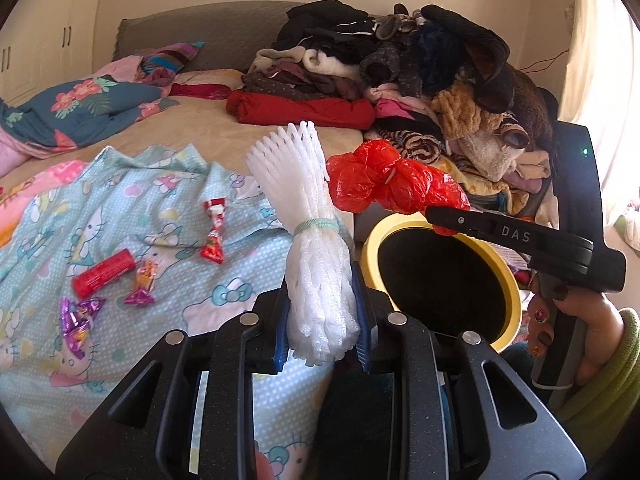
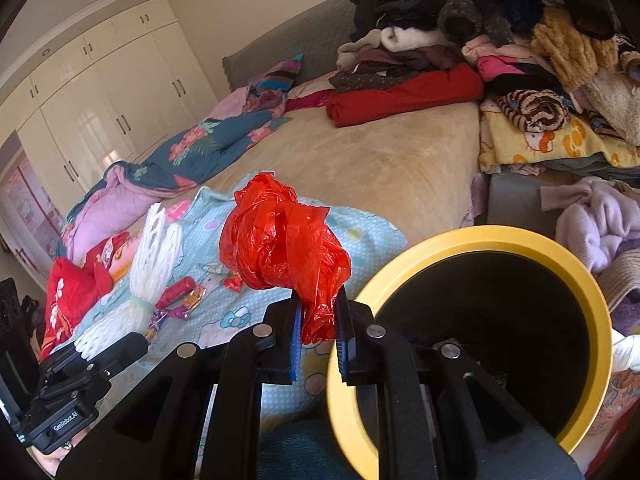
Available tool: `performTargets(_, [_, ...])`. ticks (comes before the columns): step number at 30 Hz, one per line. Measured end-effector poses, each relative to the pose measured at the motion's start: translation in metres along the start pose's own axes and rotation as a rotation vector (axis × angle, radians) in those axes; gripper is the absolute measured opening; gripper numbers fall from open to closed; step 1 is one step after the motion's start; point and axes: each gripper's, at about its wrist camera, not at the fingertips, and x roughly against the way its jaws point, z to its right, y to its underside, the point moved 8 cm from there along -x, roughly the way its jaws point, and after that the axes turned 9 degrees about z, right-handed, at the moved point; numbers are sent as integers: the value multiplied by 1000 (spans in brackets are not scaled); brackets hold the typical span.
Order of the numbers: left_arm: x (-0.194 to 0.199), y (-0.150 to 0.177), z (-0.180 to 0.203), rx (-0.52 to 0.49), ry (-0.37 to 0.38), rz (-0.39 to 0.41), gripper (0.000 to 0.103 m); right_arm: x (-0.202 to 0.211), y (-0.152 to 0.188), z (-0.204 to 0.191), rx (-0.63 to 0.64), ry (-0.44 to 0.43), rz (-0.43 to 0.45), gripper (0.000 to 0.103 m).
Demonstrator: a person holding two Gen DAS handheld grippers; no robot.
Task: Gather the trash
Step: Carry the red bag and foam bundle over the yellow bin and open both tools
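My left gripper (image 1: 323, 334) is shut on a bundle of white foam netting (image 1: 308, 236) tied with a pale green band; the bundle stands upright between the blue pads. My right gripper (image 2: 318, 334) is shut on a crumpled red plastic bag (image 2: 280, 240). In the left wrist view the red plastic bag (image 1: 384, 180) hangs from the right gripper (image 1: 440, 220) over the far rim of a yellow-rimmed bin (image 1: 370, 248) with a black inside. The yellow-rimmed bin (image 2: 404, 268) lies just right of my right gripper. Candy wrappers (image 1: 214, 246) and a red tube (image 1: 102, 272) lie on the light blue cartoon blanket (image 1: 120, 208).
The bed (image 2: 360, 168) has a tan sheet, a floral quilt (image 1: 80, 108) at the left and a tall heap of clothes (image 1: 420, 60) at the far right. White wardrobes (image 2: 100, 100) line the far wall. A person's hand in a green sleeve (image 1: 600, 360) grips the right handle.
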Motion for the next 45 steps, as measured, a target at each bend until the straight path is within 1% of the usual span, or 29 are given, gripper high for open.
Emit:
performTargets(12, [-16, -12, 38, -24, 63, 13, 19, 16, -6, 43, -52, 60, 33, 13])
performTargets(27, [-35, -16, 74, -47, 109, 6, 19, 30, -5, 99, -124, 129, 48, 13])
performTargets(38, [-56, -3, 97, -53, 151, -41, 19, 35, 2, 136, -147, 209, 21, 13])
performTargets(45, [-82, 13, 109, -57, 170, -105, 19, 33, 11, 158, -179, 248, -16, 14])
